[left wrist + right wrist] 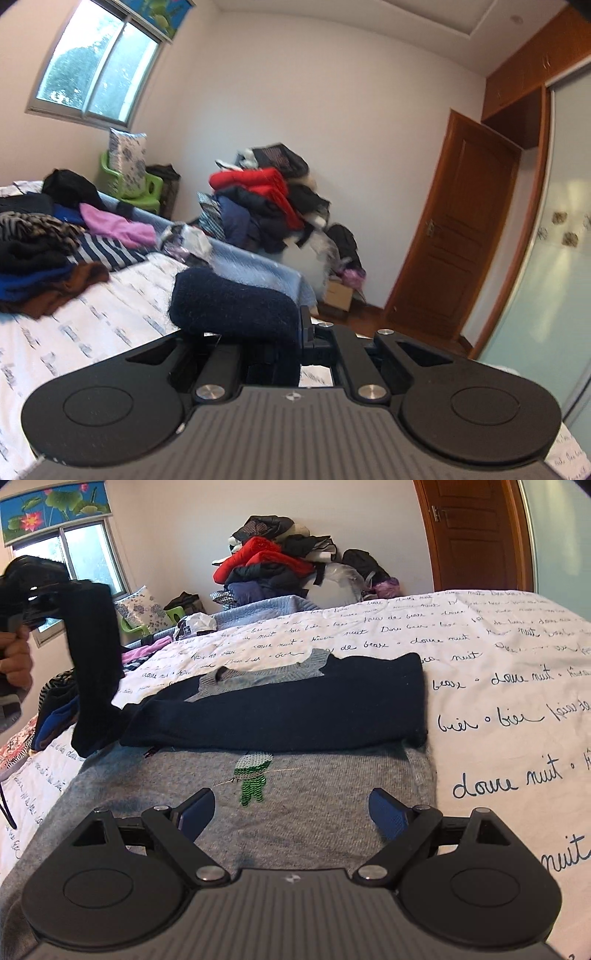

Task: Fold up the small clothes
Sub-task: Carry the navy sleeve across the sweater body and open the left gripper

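Now the white script-printed bedsheet [498, 657] is seen spread wide, and on it the grey-and-navy sweater [295, 775] is laid flat just ahead of the right gripper [291, 808], whose fingers are spread apart above the grey knit. Up left of those fingers, the navy sleeve [94, 657] is held pinched and lifted by the left gripper [258, 343].
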Demonstrator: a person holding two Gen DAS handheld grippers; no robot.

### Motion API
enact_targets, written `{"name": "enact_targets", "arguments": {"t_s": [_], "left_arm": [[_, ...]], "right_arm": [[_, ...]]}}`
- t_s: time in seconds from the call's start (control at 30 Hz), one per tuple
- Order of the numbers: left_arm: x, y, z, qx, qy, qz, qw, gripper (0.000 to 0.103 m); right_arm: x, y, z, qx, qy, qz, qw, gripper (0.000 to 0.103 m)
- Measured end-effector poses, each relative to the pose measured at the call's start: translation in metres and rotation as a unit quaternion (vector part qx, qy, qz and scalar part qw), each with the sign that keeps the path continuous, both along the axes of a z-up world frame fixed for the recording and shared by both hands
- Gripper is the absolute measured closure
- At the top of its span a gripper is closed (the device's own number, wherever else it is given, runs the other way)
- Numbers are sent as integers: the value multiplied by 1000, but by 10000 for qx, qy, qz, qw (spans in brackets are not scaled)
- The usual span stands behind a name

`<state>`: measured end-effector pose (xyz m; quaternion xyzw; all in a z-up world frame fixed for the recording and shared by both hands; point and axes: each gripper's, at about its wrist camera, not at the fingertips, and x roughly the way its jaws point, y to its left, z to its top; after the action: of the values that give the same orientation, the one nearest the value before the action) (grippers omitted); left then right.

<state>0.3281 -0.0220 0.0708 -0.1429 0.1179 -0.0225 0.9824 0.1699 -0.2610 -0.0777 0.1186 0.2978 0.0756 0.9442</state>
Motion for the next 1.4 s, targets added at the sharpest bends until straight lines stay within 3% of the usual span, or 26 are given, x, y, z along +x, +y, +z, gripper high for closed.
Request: {"name": "enact_targets", "arguments": {"t_s": [0.5,0.9,1.07,1.13,1.17,1.3,1.4], "left_arm": [[7,-110,-70,597,388,-1065,9918,95],[9,-176,-111,1283,788,-1557,9763,94],[-2,-213,-131,2105,794,-1823,9572,82],[-6,-223,-138,2406,700,-1946,9484,69],[-10,-226,-140,2510,650,-1981,9453,67],[-18,-230,-145,2625,629,-2071,9403,59],[-22,-224,-141,2498,692,-2245,9394,37]], "right_arm": [[-19,-16,-3,110,37,-208,9997,12],[-23,-24,-9,181,105,-299,9993,12],[-27,-25,-9,187,106,-316,9993,12],[-29,-26,-9,191,113,-335,9992,12],[-29,-27,-10,190,117,-350,9991,12],[-32,-33,-13,225,163,-443,9986,12],[-34,-36,-15,300,200,-498,9981,12]]}}
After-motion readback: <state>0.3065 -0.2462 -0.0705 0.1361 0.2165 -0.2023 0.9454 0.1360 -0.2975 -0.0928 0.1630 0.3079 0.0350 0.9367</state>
